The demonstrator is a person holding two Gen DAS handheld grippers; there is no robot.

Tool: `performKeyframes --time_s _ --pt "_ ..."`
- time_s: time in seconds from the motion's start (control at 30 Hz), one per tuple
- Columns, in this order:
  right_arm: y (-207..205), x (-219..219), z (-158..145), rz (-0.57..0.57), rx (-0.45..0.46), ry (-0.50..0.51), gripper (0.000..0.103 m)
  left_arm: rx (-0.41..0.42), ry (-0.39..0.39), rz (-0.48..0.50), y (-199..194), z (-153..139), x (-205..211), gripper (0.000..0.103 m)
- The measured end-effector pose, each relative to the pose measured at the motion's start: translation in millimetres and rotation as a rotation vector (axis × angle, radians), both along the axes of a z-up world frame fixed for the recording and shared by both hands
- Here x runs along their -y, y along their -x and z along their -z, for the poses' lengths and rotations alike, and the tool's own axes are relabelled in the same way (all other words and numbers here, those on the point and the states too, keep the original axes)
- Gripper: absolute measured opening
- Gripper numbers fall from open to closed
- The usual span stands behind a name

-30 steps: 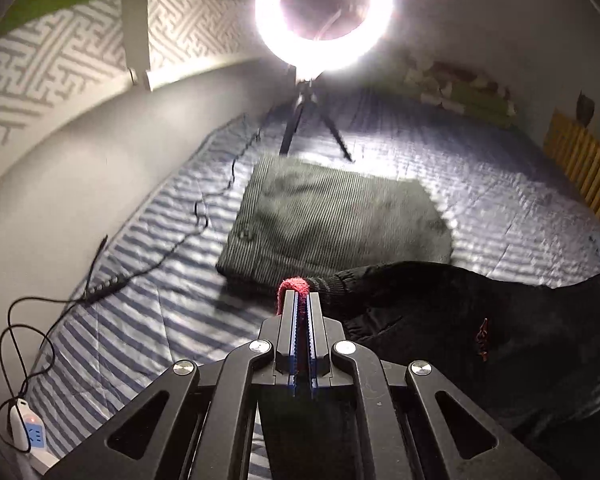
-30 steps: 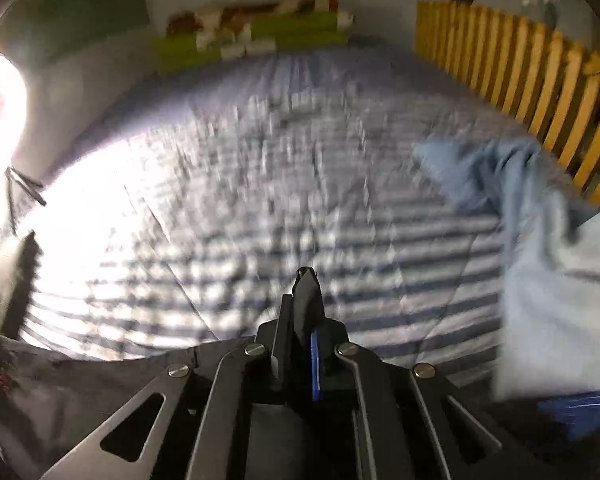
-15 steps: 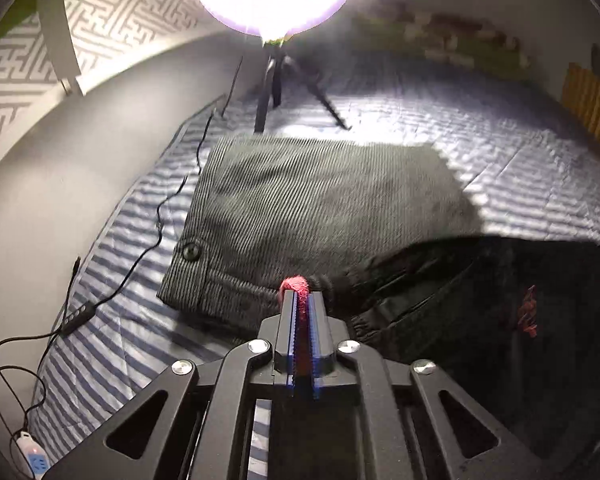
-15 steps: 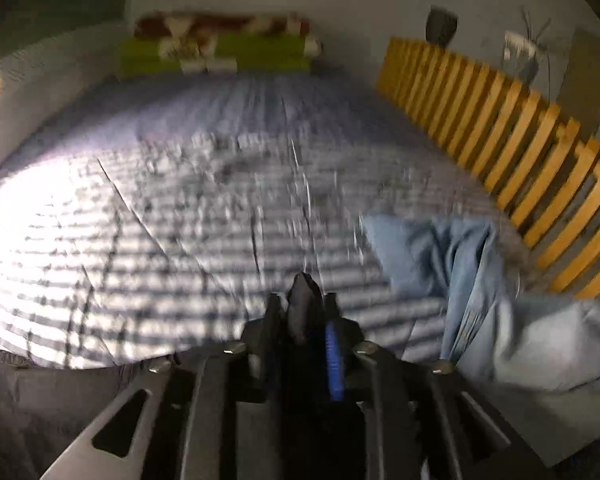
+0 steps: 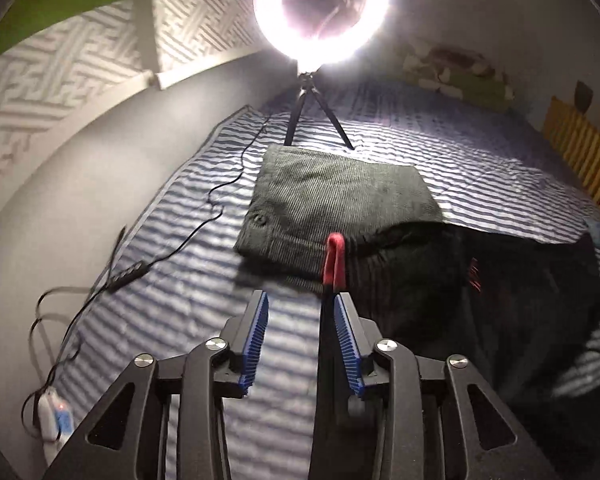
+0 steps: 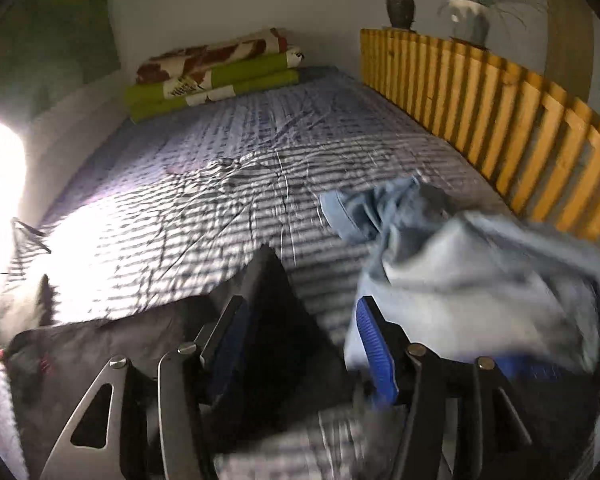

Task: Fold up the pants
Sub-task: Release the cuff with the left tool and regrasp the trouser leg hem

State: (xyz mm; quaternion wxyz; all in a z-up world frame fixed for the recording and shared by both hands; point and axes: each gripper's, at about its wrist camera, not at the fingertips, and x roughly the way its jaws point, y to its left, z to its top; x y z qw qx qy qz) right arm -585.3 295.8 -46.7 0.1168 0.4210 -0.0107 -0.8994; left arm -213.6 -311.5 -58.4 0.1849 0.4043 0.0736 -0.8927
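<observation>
**Both grips let go of the black pants**

Since a second ago both pairs of fingers, then pinched shut on black cloth, have just been opening. From left to right: a cable runs along the bed's left edge, and the ring light on its tripod stands behind folded grey corduroy pants. Your left gripper now stands partly open over the striped bedsheet; a red loop on the black pants rises beside the right finger, and you cannot tell whether it touches the pad. Those black pants lie on the bed, their edge overlapping the grey pair. Your right gripper is likewise about half open, with a peak of the black pants standing between the pads, against the left one, not pinched. Right of it lies a blurred light blue garment, beside the wooden slat rail.
</observation>
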Motion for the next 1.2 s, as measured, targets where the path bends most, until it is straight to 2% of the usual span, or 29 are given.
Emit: performKeyframes --time_s 0.03,0.17,0.23,0.33,0.43,0.6,0.7,0.83,0.87,0.97,1.0,1.03,1.13,1.2 --pt "-12.5 -8.6 -1.3 -0.003 0.012 0.019 0.054 -0.006 -0.007 0.003 -15.7 -4.3 -0.7 0.046" --pt "-72.7 -47.2 4.6 0.005 0.07 0.09 0.054 -0.006 -0.034 0.011 -77.2 -10.9 -5.1 0.048" --pt "-103.2 -66.0 10.5 0.014 0.089 0.118 0.054 0.006 -0.06 0.016 -109.2 -6.6 -7.6 0.056" --pt "-146.9 -98.0 22.3 0.043 0.119 0.136 0.055 0.043 -0.107 0.025 -145.1 14.1 -12.2 0.064" --pt "-186.3 -129.1 39.8 0.09 0.146 0.132 0.056 0.103 -0.177 0.027 -169.9 42.8 -13.5 0.064" --pt "-236.3 -175.6 70.6 0.162 0.222 0.132 0.056 0.167 -0.313 0.034 -190.3 93.9 -15.5 0.065" --pt "-256.6 -190.4 87.1 0.183 0.27 0.143 0.056 0.201 -0.333 0.071 -188.5 114.5 -25.5 0.065" --pt "-271.7 -186.3 103.0 0.159 0.302 0.105 0.057 0.212 -0.372 0.097 -187.0 133.0 -38.3 0.065" --pt "-273.2 -181.4 109.2 0.142 0.312 0.086 0.057 0.211 -0.378 0.105 -186.2 134.9 -41.1 0.063" --pt "-272.9 -172.3 123.7 0.121 0.33 0.036 0.057 0.216 -0.301 0.115 -187.3 136.1 -57.2 0.058" --pt "-271.6 -170.4 128.9 0.119 0.345 0.023 0.057 0.216 -0.29 0.119 -188.0 135.5 -60.0 0.053" --pt "-270.7 -167.7 133.9 0.115 0.36 0.013 0.058 0.212 -0.294 0.125 -188.5 134.1 -62.1 0.046" --pt "-273.5 -156.9 136.1 0.099 0.336 -0.041 0.059 0.202 -0.297 0.116 -191.2 127.2 -64.8 0.039" --pt "-276.0 -150.9 136.1 0.08 0.331 -0.041 0.053 0.188 -0.294 0.113 -191.6 119.2 -66.4 0.034"
